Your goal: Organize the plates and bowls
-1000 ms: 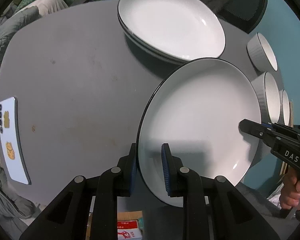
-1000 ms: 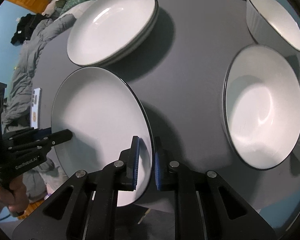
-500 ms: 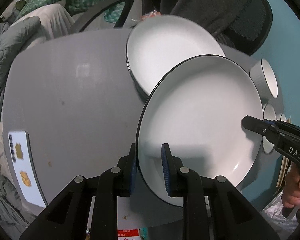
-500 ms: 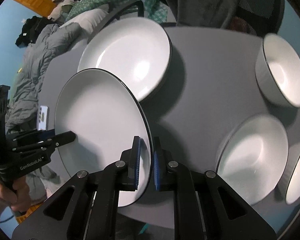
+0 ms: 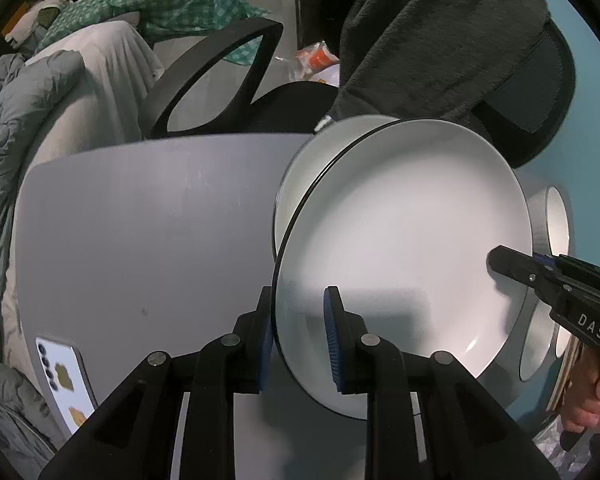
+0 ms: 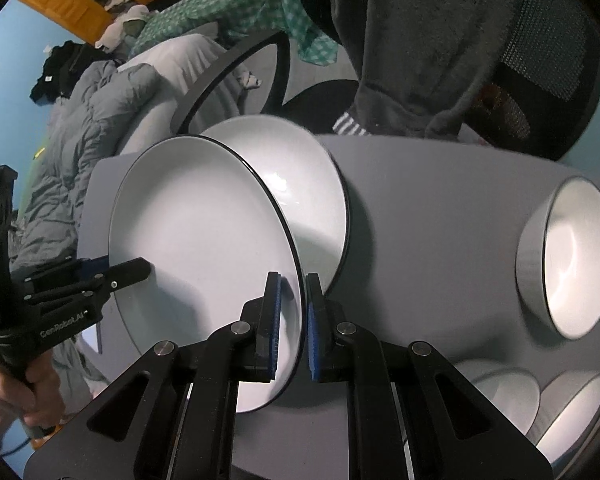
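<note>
Both grippers hold one white plate with a black rim point(image 5: 400, 248), also in the right wrist view point(image 6: 196, 240), lifted above the grey table point(image 5: 148, 232). My left gripper point(image 5: 296, 336) is shut on its left edge. My right gripper point(image 6: 294, 320) is shut on its right edge. The held plate overlaps a stack of white plates point(image 6: 312, 200) lying on the table behind it; the stack also shows in the left wrist view point(image 5: 300, 184). A white ribbed bowl point(image 6: 568, 256) stands to the right, with two more bowls point(image 6: 540, 404) at the lower right.
A white phone point(image 5: 66, 380) lies at the table's front left edge. A black office chair point(image 5: 228, 72) with a dark garment point(image 5: 440, 32) stands beyond the table's far edge. Grey bedding point(image 5: 4, 140) lies to the left.
Both grippers have raised the plate and carried it toward the far side, so it now overlaps the plate stack. The bowls have dropped lower in the right wrist view.
</note>
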A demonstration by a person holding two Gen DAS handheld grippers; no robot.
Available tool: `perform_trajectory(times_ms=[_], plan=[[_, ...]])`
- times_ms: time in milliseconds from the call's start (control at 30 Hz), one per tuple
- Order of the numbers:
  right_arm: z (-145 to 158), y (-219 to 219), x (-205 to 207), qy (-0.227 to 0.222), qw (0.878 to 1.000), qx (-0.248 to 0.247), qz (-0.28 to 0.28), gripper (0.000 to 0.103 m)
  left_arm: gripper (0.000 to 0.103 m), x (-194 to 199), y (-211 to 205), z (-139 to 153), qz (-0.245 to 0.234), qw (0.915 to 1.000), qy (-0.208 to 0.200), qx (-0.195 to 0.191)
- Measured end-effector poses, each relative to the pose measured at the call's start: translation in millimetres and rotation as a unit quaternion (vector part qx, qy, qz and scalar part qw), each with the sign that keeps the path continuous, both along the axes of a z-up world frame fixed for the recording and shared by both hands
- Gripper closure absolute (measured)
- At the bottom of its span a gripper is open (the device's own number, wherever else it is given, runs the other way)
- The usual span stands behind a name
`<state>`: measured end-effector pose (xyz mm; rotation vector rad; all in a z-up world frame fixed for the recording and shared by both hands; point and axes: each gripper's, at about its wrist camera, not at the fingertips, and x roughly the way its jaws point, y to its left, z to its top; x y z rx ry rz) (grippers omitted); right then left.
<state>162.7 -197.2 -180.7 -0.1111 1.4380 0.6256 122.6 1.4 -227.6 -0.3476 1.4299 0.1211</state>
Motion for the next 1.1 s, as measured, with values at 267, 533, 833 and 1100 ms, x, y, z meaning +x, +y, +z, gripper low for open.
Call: perform_trajectory(times_ms=[267, 533, 833, 1100], plan=[[-12.7, 8.8, 21.3, 0.017, 1.0, -0.002, -0.002, 0.091, 0.079, 21.8, 16.2, -6.4, 0.009, 0.9998, 0.014, 0.009], [-22.7, 13.7, 31.6, 0.032, 0.999, -0.013, -0.003, 0.091, 0.079, 31.7, 13.3, -16.3, -0.003, 0.9993, 0.031, 0.022], [-25.8, 12.0, 38.0, 0.046, 0.998, -0.028, -0.011, 0.09, 0.079, 32.3, 5.0, -20.7, -0.033, 0.9981, 0.036, 0.037], [-27.3, 19.2, 36.7, 0.086, 0.995, -0.053, -0.017, 0.077, 0.079, 29.7, 4.3, -20.2, -0.046, 0.9972, 0.044, 0.04]])
